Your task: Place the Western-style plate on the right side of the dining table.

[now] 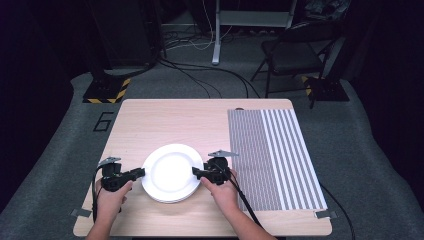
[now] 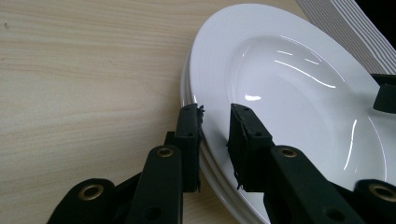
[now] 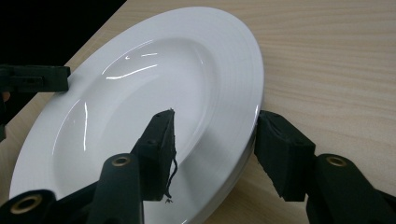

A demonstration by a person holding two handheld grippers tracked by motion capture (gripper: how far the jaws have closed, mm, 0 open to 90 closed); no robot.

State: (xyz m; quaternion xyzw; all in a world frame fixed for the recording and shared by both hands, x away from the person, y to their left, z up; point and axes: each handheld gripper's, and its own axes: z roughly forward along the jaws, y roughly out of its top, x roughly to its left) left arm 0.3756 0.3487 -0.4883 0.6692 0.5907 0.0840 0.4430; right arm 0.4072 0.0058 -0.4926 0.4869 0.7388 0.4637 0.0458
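high: striped mat (image 1: 272, 155) | left tongs (image 2: 215, 135) view: stacked plates (image 2: 280, 93)

The white plates (image 2: 289, 88) look like glossy, smooth china with bright shine marks. Under the plates, the table (image 1: 165, 120) is pale matt wood with fine grain. Right of the plates lies a striped mat (image 1: 272, 155) that looks like cloth.

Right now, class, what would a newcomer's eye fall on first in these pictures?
A stack of white plates sits near the front of the wooden table. The left tongs and right tongs straddle its opposite rims, jaws open. A striped mat lies to the right.
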